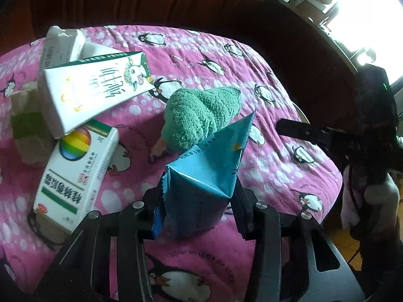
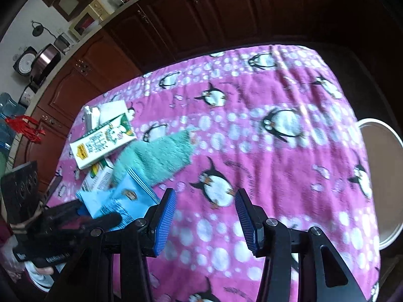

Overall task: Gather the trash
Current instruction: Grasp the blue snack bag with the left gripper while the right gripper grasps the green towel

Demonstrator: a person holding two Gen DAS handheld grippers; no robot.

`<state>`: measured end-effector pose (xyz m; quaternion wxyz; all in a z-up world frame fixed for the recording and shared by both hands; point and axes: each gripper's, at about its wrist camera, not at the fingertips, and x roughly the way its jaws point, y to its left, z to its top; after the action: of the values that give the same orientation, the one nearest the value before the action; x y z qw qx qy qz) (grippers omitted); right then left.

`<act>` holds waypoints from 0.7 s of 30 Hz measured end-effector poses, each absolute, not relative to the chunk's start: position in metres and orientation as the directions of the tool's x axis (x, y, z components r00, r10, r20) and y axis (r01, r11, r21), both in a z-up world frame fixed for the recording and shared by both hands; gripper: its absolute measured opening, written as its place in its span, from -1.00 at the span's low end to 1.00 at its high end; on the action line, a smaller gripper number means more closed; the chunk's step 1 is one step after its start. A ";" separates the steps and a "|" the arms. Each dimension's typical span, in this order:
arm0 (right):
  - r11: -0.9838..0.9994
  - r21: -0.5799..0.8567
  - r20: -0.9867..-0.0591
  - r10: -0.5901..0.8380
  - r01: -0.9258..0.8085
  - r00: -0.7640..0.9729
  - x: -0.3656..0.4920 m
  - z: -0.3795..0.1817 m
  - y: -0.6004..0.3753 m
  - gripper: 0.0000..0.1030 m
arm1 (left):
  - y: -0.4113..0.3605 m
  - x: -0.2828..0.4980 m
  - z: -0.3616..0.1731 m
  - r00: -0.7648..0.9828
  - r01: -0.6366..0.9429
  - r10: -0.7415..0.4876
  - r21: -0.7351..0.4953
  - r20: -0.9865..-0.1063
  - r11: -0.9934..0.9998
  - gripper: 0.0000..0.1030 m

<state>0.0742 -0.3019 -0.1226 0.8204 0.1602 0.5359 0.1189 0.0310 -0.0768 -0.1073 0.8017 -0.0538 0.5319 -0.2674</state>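
My left gripper (image 1: 199, 201) is shut on a blue snack wrapper (image 1: 209, 166) and holds it above the pink penguin cloth (image 1: 264, 171). The wrapper also shows in the right wrist view (image 2: 121, 198), held by the left gripper (image 2: 83, 216). A white milk carton (image 1: 98, 88) lies on other boxes at the left, with a rainbow-printed box (image 1: 73, 173) below it. A green towel (image 1: 201, 115) lies mid-table. My right gripper (image 2: 205, 219) is open and empty above the cloth; it shows at the right of the left wrist view (image 1: 302, 130).
A white carton (image 1: 63, 45) and a brown-green box (image 1: 27, 130) lie at the left. In the right wrist view the milk carton (image 2: 100, 146) and towel (image 2: 156, 156) lie left. A white round bin (image 2: 382, 181) stands beside the table's right edge. Dark wooden cabinets (image 2: 201, 20) stand behind.
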 end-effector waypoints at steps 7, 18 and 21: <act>0.861 0.508 -0.805 0.470 0.013 0.362 0.100 -0.137 -0.277 -0.08 | -0.038 0.014 -0.078 0.344 0.353 -0.488 -0.371 -0.802 0.859 -0.23; 0.726 0.677 -0.709 0.596 0.126 0.376 0.139 -0.173 -0.249 -0.13 | 0.005 0.003 -0.066 0.419 0.262 -0.426 -0.343 -0.802 0.902 -0.23; 0.764 0.642 -0.719 0.574 0.059 0.392 0.132 -0.158 -0.248 -0.36 | -0.001 0.004 -0.068 0.421 0.266 -0.425 -0.339 -0.801 0.902 -0.23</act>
<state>0.1324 -0.2480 -0.1582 0.7781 0.3009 0.5259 0.1657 0.0041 -0.0014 -0.0682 0.8391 -0.0799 0.4971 -0.2060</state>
